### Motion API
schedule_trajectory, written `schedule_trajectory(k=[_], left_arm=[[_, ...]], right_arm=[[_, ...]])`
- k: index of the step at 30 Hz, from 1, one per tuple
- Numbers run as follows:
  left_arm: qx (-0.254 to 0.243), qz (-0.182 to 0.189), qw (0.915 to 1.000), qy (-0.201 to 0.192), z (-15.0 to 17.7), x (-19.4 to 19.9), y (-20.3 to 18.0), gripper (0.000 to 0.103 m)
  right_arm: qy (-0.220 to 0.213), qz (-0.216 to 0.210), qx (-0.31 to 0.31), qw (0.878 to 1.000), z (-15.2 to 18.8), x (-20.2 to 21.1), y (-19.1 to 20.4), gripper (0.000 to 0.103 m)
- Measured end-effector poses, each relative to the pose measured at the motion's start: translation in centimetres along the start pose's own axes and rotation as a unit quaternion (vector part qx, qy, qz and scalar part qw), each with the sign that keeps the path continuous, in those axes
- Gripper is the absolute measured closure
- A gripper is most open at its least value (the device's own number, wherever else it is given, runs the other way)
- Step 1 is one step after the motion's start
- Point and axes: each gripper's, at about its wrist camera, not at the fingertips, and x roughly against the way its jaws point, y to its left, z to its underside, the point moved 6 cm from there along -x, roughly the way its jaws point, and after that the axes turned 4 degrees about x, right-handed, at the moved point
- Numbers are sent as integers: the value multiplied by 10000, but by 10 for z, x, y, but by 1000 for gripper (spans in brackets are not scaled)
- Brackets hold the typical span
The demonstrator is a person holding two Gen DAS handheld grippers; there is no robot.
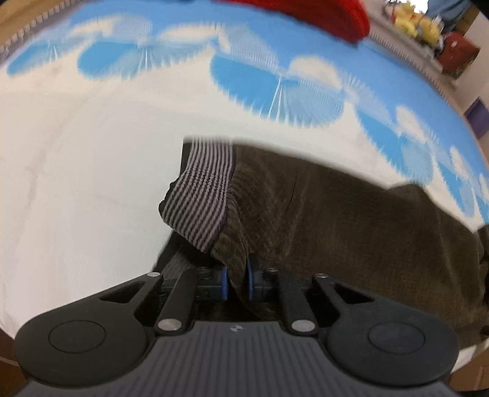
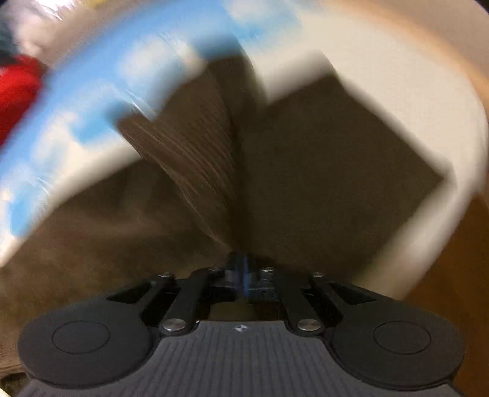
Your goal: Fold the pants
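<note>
Dark brown corduroy pants [image 1: 351, 220] lie on a white and blue patterned mat [image 1: 91, 171]. Their grey striped waistband [image 1: 201, 195] is folded over at the left end. My left gripper [image 1: 237, 279] is shut on the pants' edge just beside the waistband, the cloth pinched between its blue pads [image 1: 224, 282]. In the blurred right wrist view the pants [image 2: 321, 171] spread ahead, with a ribbed fold [image 2: 195, 146] rising from my right gripper [image 2: 243, 274], which is shut on the cloth.
A red cloth [image 1: 321, 15] lies at the mat's far edge and also shows in the right wrist view [image 2: 15, 91]. Yellow plush toys [image 1: 418, 21] and a red box [image 1: 458, 52] stand beyond the mat at upper right. Bare wooden floor [image 2: 458, 274] lies to the right.
</note>
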Motion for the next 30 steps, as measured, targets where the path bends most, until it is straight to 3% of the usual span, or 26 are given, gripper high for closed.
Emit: schedule_trajectory(k=[3,5,7,9,11,16,20,26,30], left_arm=[[-72,-59,9999,50,0,-5,-1,85],[8,-43,10000,40,-2,-6,-1,72],[94,-25,9999,49,-4,-7,-3,66],[74,-113,9999,73,-6,-11,-6,61],[-20,-210,9997,110,-7,-16,-13,58],[-258,-391,9988,135,-7,-25,-20,57],[-235,-371,9989,189,-8,-29,-19,56],[-255,-331,9990,187,-9,-31,-18,54],[-288,-315,9989,186,-9,-32,-19,54]], right_arm=[[-298,-136,270,9991,-3,7,-8,98],[-742,-126,529,9958,-8,21,-7,98],[-1140,-121,772,9904,-14,31,-3,95],[-1444,-93,1001,9844,-20,38,4,74],[-1664,9,1349,9768,-25,39,15,61],[-2021,646,2545,9435,-26,28,58,54],[-2012,702,3004,9297,-33,15,84,49],[-1698,778,3231,9277,-39,-8,110,48],[-1433,1182,3547,9163,-32,-23,113,50]])
